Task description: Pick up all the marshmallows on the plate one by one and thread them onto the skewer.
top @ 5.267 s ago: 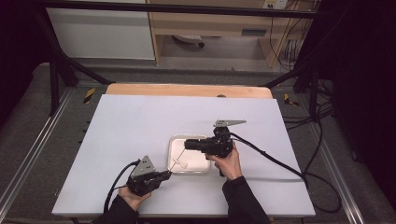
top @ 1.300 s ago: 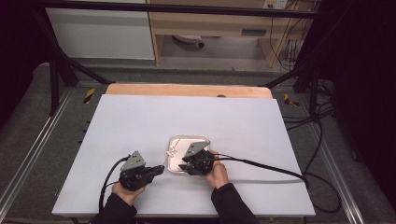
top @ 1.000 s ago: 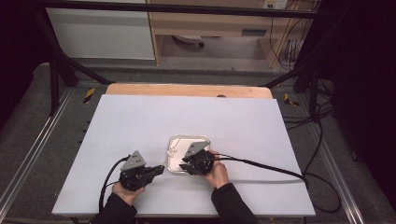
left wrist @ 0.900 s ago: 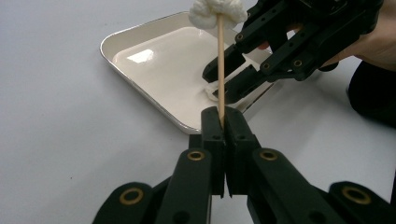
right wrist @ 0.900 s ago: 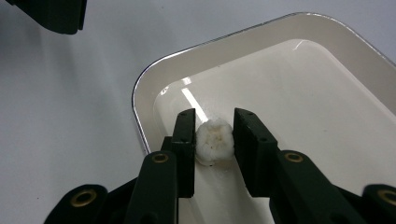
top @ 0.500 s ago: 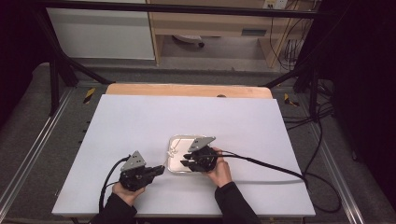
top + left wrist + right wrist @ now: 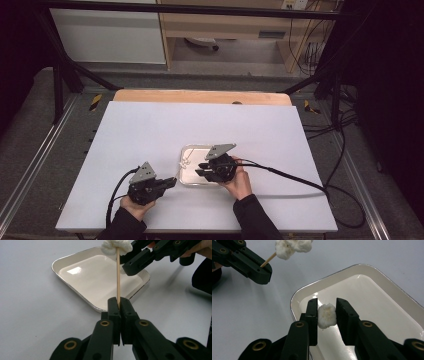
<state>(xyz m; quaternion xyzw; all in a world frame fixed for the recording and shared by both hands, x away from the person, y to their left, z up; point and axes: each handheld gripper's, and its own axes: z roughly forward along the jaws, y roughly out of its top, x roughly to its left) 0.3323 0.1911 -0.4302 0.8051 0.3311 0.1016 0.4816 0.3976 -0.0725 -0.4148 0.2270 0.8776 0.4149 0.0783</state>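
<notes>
- Left gripper (image 7: pixel 170 183): nearest the person, at the near left of the bench (image 7: pixel 150 130). Jaws are fully closed on the lower end of a skewer (image 7: pixel 118 277).
- Skewer: thin wooden stick, running from the left jaws up toward the tray (image 7: pixel 186 180). White lumps (image 7: pixel 116 246) are threaded on its far end. In the right gripper view those lumps (image 7: pixel 292 247) hang above bare bench, just outside the tray's corner.
- Right gripper (image 7: pixel 201 169): just right of the left one, held above the tray. Jaws are part-way closed, with a white piece (image 7: pixel 326 315) between them. The left pad touches the piece; a sliver of gap shows at the right pad, so firm clamping cannot be confirmed.
- White piece: held off the tray floor, above the tray's near corner in the right gripper view.
- Tray: shallow, cream, rounded corners, metal rim (image 7: pixel 294 297). It lies flat on the bench near its front edge, between the two hands.
- Bench: white top, with a wooden strip (image 7: pixel 200 96) along its far edge.
</notes>
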